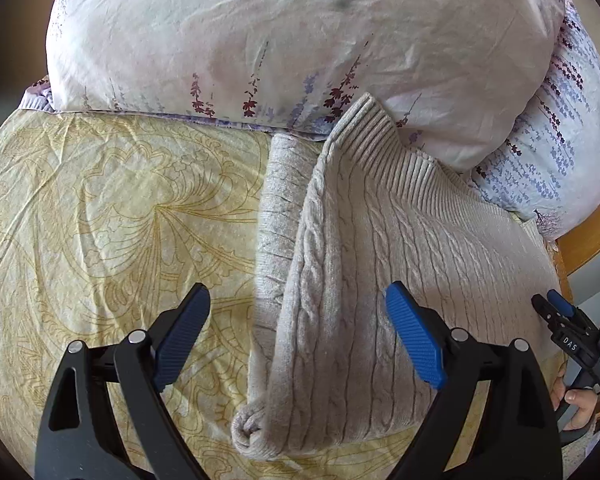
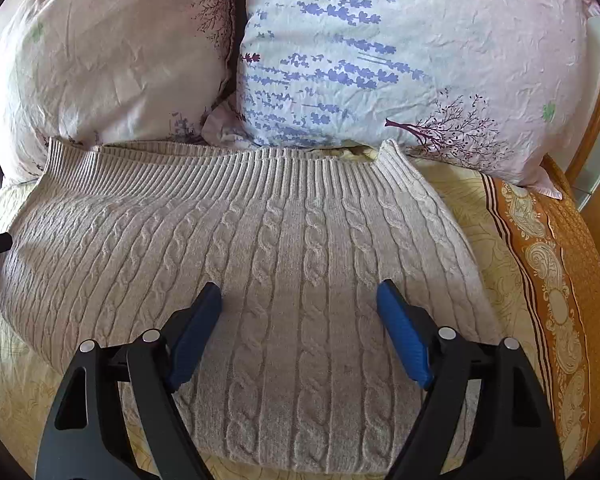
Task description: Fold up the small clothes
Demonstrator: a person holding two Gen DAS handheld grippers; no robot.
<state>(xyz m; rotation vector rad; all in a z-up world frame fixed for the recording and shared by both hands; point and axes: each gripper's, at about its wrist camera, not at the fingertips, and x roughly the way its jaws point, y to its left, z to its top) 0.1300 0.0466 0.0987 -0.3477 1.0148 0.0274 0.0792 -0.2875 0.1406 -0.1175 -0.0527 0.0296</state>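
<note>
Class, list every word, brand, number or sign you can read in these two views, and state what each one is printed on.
"DAS": white letters on the black body of the right gripper, at the right edge of the left wrist view.
Nothing else reads as text: the sweater, pillows and bedspread carry only knit or printed patterns, no writing.

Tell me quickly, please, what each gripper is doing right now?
Left gripper: jaws open, holding nothing, over the folded edge of the beige cable-knit sweater.
Right gripper: jaws open, holding nothing, above the same sweater.
</note>
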